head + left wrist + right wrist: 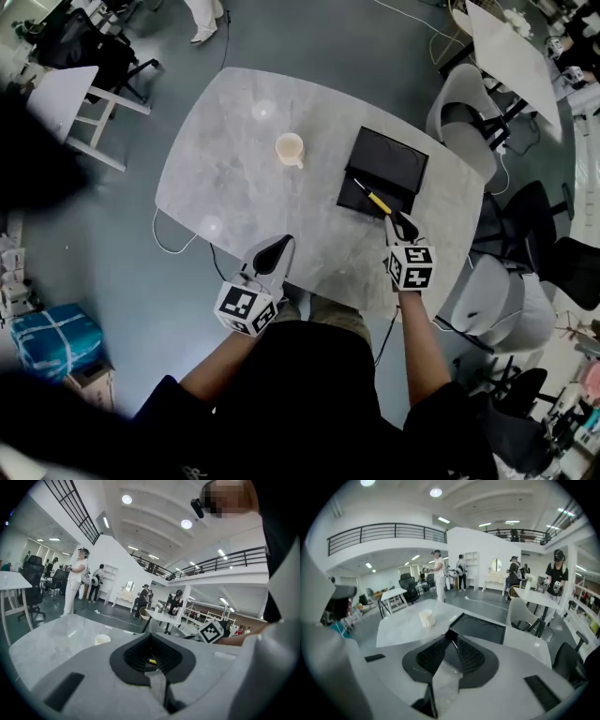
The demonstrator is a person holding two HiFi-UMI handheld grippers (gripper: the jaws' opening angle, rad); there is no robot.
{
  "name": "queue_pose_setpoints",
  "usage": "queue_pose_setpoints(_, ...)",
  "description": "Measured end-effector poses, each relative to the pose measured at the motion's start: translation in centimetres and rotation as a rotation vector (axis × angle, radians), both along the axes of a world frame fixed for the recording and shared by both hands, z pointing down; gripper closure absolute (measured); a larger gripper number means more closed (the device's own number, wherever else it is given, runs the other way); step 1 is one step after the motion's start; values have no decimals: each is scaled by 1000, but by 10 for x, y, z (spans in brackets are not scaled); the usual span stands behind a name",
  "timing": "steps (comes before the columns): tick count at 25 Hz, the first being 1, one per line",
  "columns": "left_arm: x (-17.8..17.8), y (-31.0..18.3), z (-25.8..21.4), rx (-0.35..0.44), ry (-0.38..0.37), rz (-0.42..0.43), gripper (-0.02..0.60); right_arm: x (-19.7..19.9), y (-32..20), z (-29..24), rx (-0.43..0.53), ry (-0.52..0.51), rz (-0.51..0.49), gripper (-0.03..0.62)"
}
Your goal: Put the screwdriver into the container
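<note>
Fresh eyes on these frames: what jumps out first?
The yellow-handled screwdriver, lying slanted on the near side of the black container at the right of the table. The right gripper sits at its handle end, fingers closing; whether they grip it is unclear. A cream cup stands alone mid-table.

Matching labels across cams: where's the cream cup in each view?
Head view: cup near the table's middle, left of the black container.
Left gripper view: cup low, left of centre; the container is not in view.
Right gripper view: cup left of centre, left of the container.
Shared landmark: the grey table under the cup, seen in all three views.
</note>
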State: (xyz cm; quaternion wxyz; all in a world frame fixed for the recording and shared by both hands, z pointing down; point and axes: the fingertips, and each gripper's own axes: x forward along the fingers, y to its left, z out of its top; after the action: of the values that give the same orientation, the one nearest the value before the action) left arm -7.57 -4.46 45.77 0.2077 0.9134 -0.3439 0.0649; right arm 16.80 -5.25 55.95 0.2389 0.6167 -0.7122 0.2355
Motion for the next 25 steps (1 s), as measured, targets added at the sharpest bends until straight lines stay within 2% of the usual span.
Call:
queue_pose_setpoints(4, -13, 11, -17, 37, 23, 89, 565, -35, 42, -73, 140, -91, 114, 556)
queue_pose_setpoints(9, -33, 27, -43, 94, 65, 181, 565, -82, 100, -135, 267, -172, 279, 577)
queue_pose_setpoints(14, -32, 55, -49, 123, 85, 276, 565, -121, 160, -164, 371, -110, 366, 579)
queue_pose_setpoints(17, -30, 73, -53, 146, 88, 323, 565, -138, 188, -175, 414, -62, 371, 582)
queue_pose_setpoints(20, -33, 85, -54, 173, 76, 347, 565, -148, 206, -183, 440, -38, 387, 582)
queue_pose_setpoints(25, -41, 100, -47, 168, 62, 352, 565, -156, 226, -176, 431, -18, 406, 582)
